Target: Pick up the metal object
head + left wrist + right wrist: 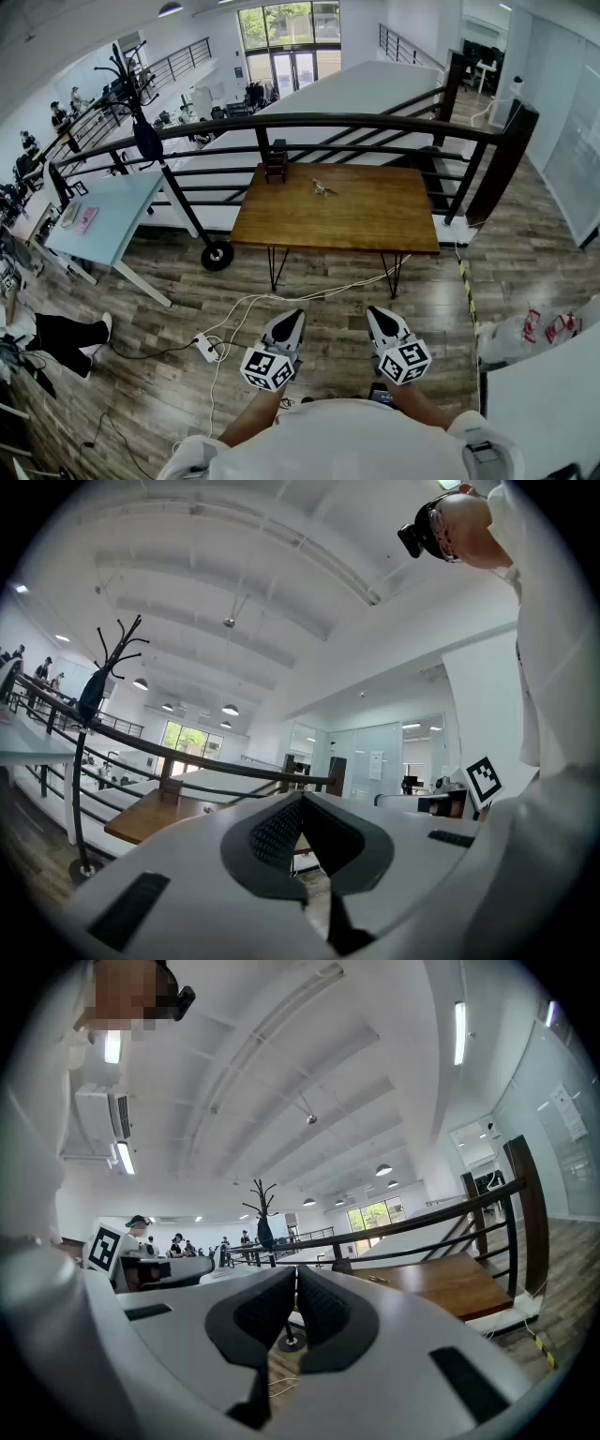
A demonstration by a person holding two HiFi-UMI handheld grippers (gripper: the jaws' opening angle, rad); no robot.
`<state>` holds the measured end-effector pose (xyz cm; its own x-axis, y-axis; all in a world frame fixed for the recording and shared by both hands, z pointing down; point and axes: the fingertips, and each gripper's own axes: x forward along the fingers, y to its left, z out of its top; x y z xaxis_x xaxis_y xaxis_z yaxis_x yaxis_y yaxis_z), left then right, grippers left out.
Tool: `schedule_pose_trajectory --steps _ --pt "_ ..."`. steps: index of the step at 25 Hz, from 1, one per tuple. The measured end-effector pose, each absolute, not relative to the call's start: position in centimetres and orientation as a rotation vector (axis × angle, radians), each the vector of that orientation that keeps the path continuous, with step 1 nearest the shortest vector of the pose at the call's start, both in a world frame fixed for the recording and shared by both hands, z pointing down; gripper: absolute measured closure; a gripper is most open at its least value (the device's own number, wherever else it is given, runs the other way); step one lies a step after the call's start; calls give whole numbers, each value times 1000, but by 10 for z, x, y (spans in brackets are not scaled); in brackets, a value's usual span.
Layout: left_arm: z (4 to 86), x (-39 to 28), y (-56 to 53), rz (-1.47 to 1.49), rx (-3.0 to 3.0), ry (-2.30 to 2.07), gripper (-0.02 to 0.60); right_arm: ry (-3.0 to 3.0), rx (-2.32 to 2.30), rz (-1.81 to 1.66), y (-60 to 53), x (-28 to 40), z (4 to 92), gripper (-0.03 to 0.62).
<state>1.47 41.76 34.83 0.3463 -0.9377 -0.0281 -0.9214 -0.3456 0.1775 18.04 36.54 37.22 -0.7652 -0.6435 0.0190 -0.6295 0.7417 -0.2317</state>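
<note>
A small metal object (323, 188) lies on the brown wooden table (375, 220), near its far edge. In the head view both grippers hang low over the floor, well short of the table's near edge. My left gripper (292, 317) is shut with nothing between its jaws. My right gripper (377, 313) is also shut and empty. The right gripper view looks toward the table (441, 1283), where the metal object (378, 1280) shows as a tiny shape beyond the shut right gripper (292, 1271). The left gripper view shows the shut left gripper (302, 799) and the table (141, 819) far off at the left.
A dark wooden block (275, 161) stands at the table's back left. A black railing (309, 122) runs behind the table. A light blue table (103, 220) stands at the left. Cables and a power strip (206, 348) lie on the wooden floor. White bags (539, 328) sit at the right.
</note>
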Motion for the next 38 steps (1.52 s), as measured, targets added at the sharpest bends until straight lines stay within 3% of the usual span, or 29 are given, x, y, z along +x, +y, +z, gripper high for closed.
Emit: schedule_pose_trajectory --steps 29,38 --pt "359 84 401 -158 2420 -1727 568 2797 -1005 -523 339 278 409 568" --pt "413 74 392 -96 2287 -1712 568 2857 -1092 -549 324 284 447 568"
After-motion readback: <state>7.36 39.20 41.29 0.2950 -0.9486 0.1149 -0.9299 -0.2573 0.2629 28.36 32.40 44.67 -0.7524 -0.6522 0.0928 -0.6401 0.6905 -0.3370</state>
